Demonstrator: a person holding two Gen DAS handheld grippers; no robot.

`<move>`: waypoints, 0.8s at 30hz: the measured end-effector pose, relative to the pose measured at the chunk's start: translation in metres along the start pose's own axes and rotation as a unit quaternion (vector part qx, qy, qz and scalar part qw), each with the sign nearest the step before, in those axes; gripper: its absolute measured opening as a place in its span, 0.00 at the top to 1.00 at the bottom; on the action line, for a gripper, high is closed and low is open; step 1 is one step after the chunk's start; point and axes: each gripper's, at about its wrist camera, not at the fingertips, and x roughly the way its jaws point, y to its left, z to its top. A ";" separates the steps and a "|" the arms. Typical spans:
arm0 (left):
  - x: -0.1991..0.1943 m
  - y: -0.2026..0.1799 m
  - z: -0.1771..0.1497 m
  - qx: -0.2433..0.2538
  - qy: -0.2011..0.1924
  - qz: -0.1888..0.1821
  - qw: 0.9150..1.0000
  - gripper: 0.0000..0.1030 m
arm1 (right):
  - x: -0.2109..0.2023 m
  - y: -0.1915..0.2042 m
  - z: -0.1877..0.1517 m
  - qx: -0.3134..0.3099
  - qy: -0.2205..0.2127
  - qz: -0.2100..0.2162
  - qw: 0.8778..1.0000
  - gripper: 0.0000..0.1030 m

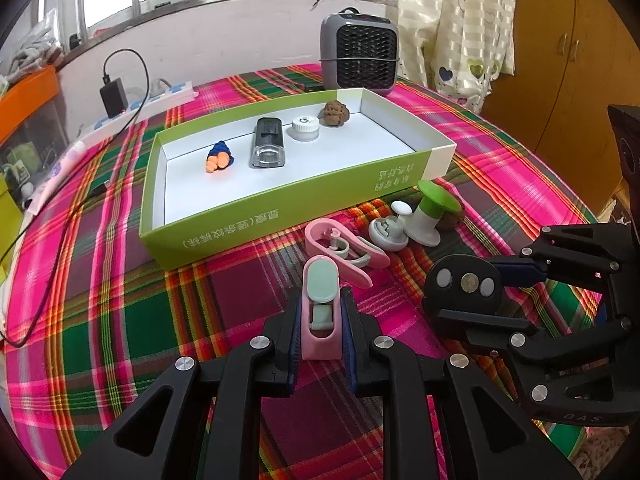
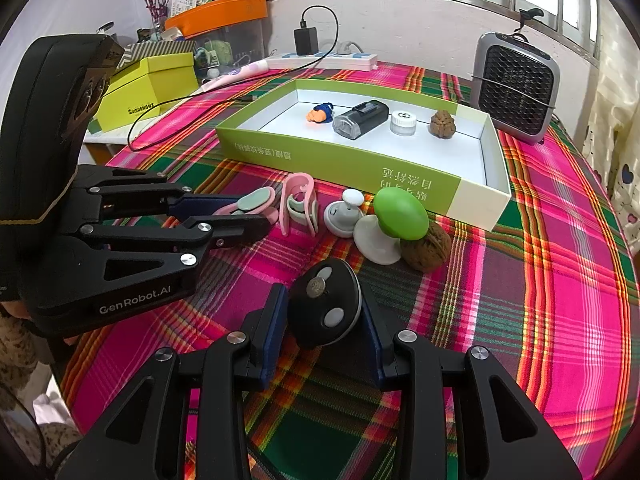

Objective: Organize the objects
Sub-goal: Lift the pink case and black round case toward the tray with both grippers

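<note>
My left gripper (image 1: 320, 312) is shut on a pink clip with a grey-green pad (image 1: 321, 312), just above the plaid cloth; it also shows in the right wrist view (image 2: 248, 204). My right gripper (image 2: 326, 312) is shut on a black round device with a coin-like button (image 2: 324, 308), seen too in the left wrist view (image 1: 464, 284). The green-and-white open box (image 1: 224, 232) holds an orange-blue toy (image 1: 219, 157), a black light (image 1: 267, 144), a white jar (image 1: 305, 128) and a walnut (image 1: 336, 111).
In front of the box lie a second pink clip (image 1: 344, 248), a grey-white knob (image 1: 390, 230), a green-topped plunger (image 1: 432, 208) and a walnut (image 2: 426, 250). A grey heater (image 1: 360, 54) stands behind. A power strip (image 1: 160, 100) and cable lie far left.
</note>
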 end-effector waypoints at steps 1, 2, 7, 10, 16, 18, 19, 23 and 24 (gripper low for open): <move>0.000 0.000 0.000 -0.001 0.000 0.000 1.000 0.85 | 0.000 0.000 0.000 -0.001 0.000 0.000 1.000 0.65; 0.000 0.000 0.000 0.000 0.000 0.000 1.000 0.85 | 0.000 0.000 0.000 -0.001 0.000 0.000 1.000 0.65; -0.003 -0.003 -0.001 0.001 -0.002 -0.001 1.000 0.85 | -0.001 0.000 0.000 0.000 0.000 0.000 1.000 0.65; -0.006 -0.004 0.000 0.002 -0.006 0.001 1.000 0.85 | -0.001 0.001 0.000 0.000 -0.002 0.001 1.000 0.65; -0.014 -0.004 0.002 0.001 -0.014 0.004 1.000 0.85 | -0.004 0.001 0.001 0.001 -0.008 0.006 1.000 0.65; -0.016 -0.004 0.002 -0.001 -0.016 0.003 1.000 0.85 | -0.005 0.001 0.002 0.000 -0.008 0.009 1.000 0.65; -0.017 -0.005 0.002 0.000 -0.016 0.003 1.000 0.85 | -0.006 0.001 0.002 0.000 -0.009 0.010 1.000 0.65; -0.018 -0.004 0.002 -0.005 -0.018 0.007 1.000 0.85 | -0.009 0.000 0.006 -0.001 -0.015 0.010 1.000 0.65; -0.019 -0.003 0.003 -0.006 -0.019 0.008 1.000 0.85 | -0.010 0.000 0.006 -0.001 -0.017 0.010 1.000 0.65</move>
